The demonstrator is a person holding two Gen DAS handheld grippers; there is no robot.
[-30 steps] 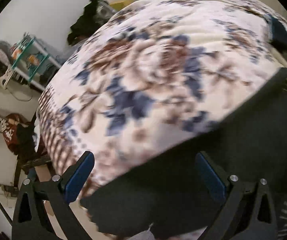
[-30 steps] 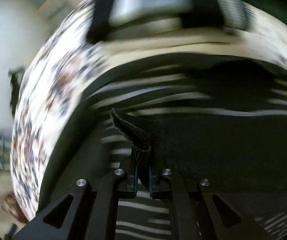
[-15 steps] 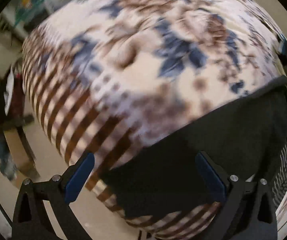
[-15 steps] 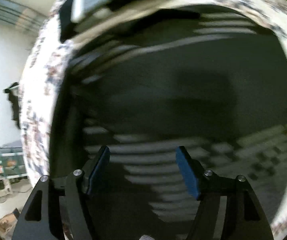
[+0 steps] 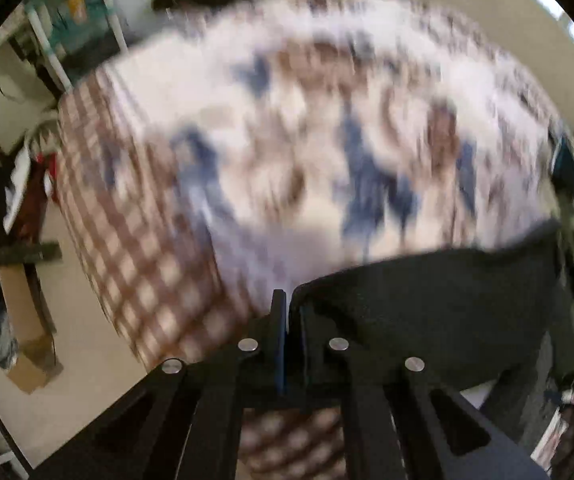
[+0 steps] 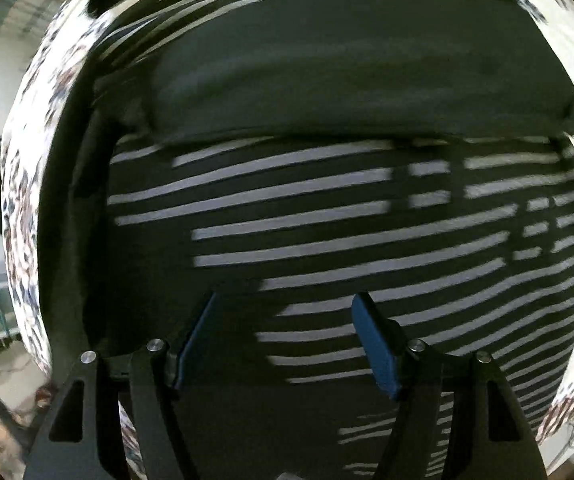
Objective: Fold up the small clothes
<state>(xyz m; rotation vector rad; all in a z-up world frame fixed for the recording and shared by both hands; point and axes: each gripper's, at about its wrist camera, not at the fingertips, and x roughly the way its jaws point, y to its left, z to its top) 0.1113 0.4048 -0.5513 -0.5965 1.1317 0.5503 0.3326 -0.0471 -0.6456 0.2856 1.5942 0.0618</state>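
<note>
Apparently folding is midway: left tool (image 5: 289,312) has just closed on the dark garment's (image 5: 447,312) edge; right tool (image 6: 283,340), just opened, hangs wide over the striped cloth (image 6: 327,216), one fold remains.

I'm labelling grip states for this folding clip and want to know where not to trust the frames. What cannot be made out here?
- Left wrist view: whether the shut left gripper pinches the dark garment; blur hides the contact.
- Left wrist view: the floral blanket pattern is smeared by motion.
- Right wrist view: the striped garment runs under the open right gripper; its outline is cut off.
</note>
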